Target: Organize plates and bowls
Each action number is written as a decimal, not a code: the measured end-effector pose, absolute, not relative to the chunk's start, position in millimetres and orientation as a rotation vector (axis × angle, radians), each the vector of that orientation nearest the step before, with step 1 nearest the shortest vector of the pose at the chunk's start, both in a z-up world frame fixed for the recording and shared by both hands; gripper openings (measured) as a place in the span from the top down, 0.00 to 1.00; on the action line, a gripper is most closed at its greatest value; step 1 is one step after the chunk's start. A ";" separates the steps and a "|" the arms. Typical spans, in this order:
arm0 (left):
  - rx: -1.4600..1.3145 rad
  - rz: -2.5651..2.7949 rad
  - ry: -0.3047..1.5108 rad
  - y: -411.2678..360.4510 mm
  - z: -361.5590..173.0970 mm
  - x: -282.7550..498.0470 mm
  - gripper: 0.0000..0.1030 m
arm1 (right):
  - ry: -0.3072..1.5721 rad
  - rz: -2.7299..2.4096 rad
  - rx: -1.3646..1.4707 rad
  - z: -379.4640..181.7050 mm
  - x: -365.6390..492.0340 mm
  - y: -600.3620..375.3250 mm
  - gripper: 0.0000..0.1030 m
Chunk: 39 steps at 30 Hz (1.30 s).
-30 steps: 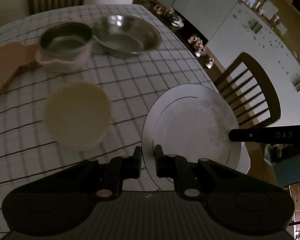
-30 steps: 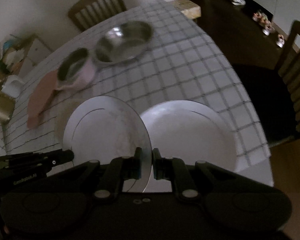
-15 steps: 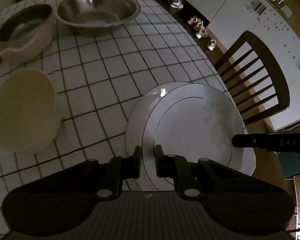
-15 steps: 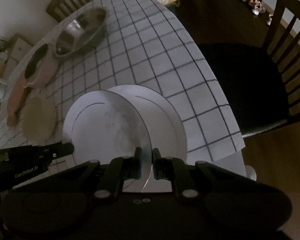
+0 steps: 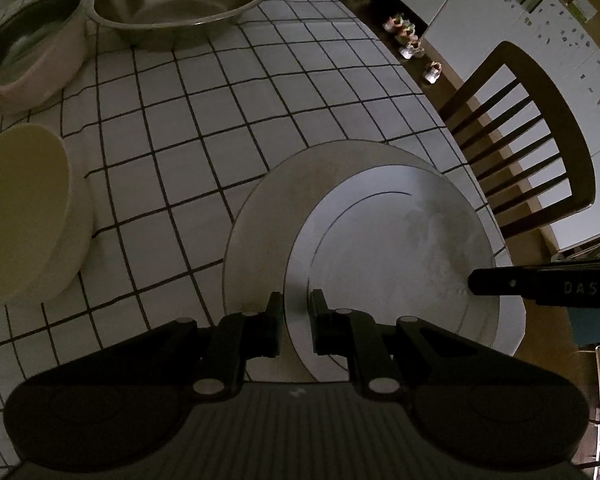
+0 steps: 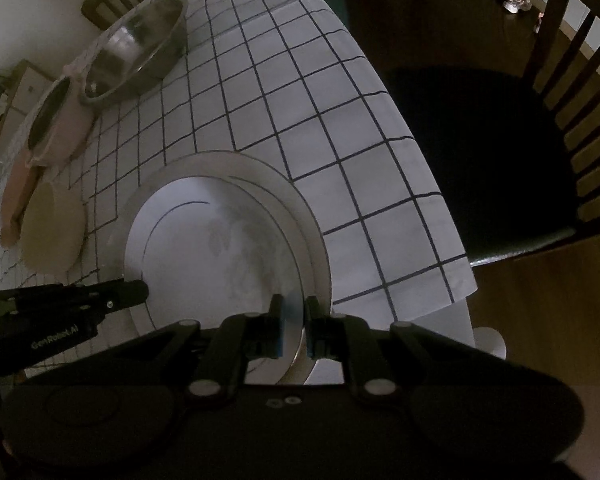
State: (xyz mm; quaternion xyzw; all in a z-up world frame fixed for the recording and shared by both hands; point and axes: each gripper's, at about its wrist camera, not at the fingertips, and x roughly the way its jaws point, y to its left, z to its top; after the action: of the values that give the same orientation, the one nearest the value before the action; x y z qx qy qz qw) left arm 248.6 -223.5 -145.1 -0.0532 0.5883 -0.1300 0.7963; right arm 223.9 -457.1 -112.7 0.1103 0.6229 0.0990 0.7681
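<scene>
Both grippers hold one white plate with a thin dark ring (image 5: 392,248) (image 6: 220,248) by opposite rims. My left gripper (image 5: 296,304) is shut on its near-left rim, and its finger shows in the right wrist view as the left gripper (image 6: 100,298). My right gripper (image 6: 293,312) is shut on the opposite rim, and shows in the left wrist view as the right gripper (image 5: 536,284). The held plate hangs low over a second white plate (image 5: 256,216) (image 6: 300,200) lying on the checked tablecloth and covers most of it. Whether the two plates touch I cannot tell.
A cream bowl (image 5: 20,216) (image 6: 52,232) sits left of the plates. Behind it stand a pink pot (image 5: 32,68) (image 6: 60,120) and a steel bowl (image 5: 180,0) (image 6: 136,48). The table edge (image 6: 440,208) and a wooden chair (image 5: 532,140) lie close on the right.
The held plate has come down and across onto the second plate, which was beside it before and is now mostly covered. Both grips stayed shut.
</scene>
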 end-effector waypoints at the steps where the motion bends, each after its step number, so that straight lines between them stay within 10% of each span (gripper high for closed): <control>1: -0.112 -0.277 1.266 -223.3 -145.6 249.2 0.88 | 1.351 0.219 0.239 -113.4 224.0 -457.3 0.89; 39: -0.079 -0.298 1.233 -211.1 -128.6 239.2 0.88 | 1.276 0.234 0.148 -93.7 216.8 -438.3 0.66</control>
State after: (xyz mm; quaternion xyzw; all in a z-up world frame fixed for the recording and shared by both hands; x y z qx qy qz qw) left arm 239.2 -211.1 -128.6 -0.0370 0.5758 -0.1391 0.8049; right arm 216.8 -438.3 -93.7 0.0689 0.5936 0.1087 0.7944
